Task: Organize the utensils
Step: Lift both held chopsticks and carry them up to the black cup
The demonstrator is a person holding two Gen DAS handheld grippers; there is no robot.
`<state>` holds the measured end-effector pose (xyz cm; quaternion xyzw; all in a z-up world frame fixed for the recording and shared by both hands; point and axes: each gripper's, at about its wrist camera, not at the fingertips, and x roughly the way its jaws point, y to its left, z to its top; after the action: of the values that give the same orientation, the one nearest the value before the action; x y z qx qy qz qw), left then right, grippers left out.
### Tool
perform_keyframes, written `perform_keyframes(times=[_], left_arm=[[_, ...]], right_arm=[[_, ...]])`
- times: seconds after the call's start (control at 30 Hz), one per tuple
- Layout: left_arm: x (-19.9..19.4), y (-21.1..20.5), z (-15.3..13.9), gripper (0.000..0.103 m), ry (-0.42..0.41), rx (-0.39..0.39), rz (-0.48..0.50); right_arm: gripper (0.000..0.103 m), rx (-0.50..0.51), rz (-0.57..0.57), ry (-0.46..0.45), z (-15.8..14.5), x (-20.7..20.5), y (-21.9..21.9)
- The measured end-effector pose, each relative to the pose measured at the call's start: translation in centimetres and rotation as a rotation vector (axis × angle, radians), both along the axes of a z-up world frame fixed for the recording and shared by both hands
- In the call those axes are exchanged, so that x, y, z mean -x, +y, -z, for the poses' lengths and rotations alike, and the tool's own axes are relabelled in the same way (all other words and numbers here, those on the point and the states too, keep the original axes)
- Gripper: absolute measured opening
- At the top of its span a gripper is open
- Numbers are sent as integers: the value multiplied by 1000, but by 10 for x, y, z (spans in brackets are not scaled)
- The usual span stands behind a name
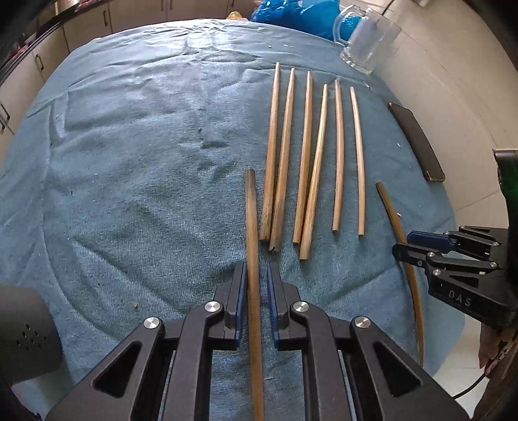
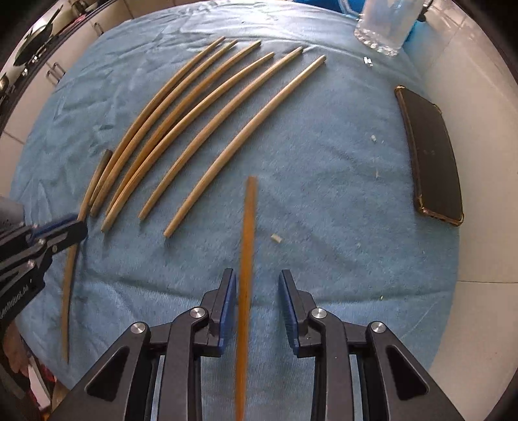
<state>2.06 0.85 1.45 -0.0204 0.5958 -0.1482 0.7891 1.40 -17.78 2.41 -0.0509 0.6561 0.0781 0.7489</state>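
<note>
Several pale wooden chopsticks [image 1: 310, 155] [image 2: 194, 123] lie side by side in a row on the blue cloth [image 1: 145, 145]. A darker chopstick [image 1: 252, 226] lies just left of the row, running between the jaws of my left gripper [image 1: 256, 264]. A thin gap shows at the right pad, so that gripper is open. Another dark chopstick [image 2: 247, 233], blurred, runs between the jaws of my right gripper [image 2: 255, 270], close to the left pad and well apart from the right one. This stick [image 1: 393, 213] lies right of the row, with the right gripper [image 1: 399, 246] over it.
A glass mug [image 1: 369, 42] [image 2: 385, 26] stands at the far right corner of the cloth. A black phone [image 1: 417, 142] [image 2: 433, 155] lies along the right edge. A blue plastic bag [image 1: 291, 13] sits behind. Small crumbs dot the cloth, and cabinets line the far left.
</note>
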Motion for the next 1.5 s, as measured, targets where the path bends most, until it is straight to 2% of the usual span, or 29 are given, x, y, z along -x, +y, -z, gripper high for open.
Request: perform_keyframes(times=[0.03,0.17,0.2,0.3,0.4,0.77,0.93,1.07,1.27,1.5], left_arm=[[-1,-1,1,7,-1,-6,1],[0,2,1,7,-9,5,-17],[3,5,0,7,-12,14,-28],[18,15,-9,7,-44,49,-40],[40,26,-28,7,-126,67,-37],[123,69,-97,7,-415,205,-57],[151,96,-132,7,-556,234,-120],[169,123,-160,7,-672,224,-189],[175,164,-196,7,-832,190,-316],[155,205,-213,7,-911,176,-438]], right_arm=[[27,4,-10,2,0,1,3],[8,11,-42,-10,0,11,15],[8,21,-46,-18,0,11,17],[7,43,-46,-64,-2,19,25],[7,-12,-20,-111,-9,35,22],[7,-230,-3,-429,-88,110,25],[7,-281,-23,-559,-120,130,38],[7,-340,-40,-666,-145,143,62],[7,-456,-61,-773,-174,142,102],[7,-652,-62,-840,-198,117,165]])
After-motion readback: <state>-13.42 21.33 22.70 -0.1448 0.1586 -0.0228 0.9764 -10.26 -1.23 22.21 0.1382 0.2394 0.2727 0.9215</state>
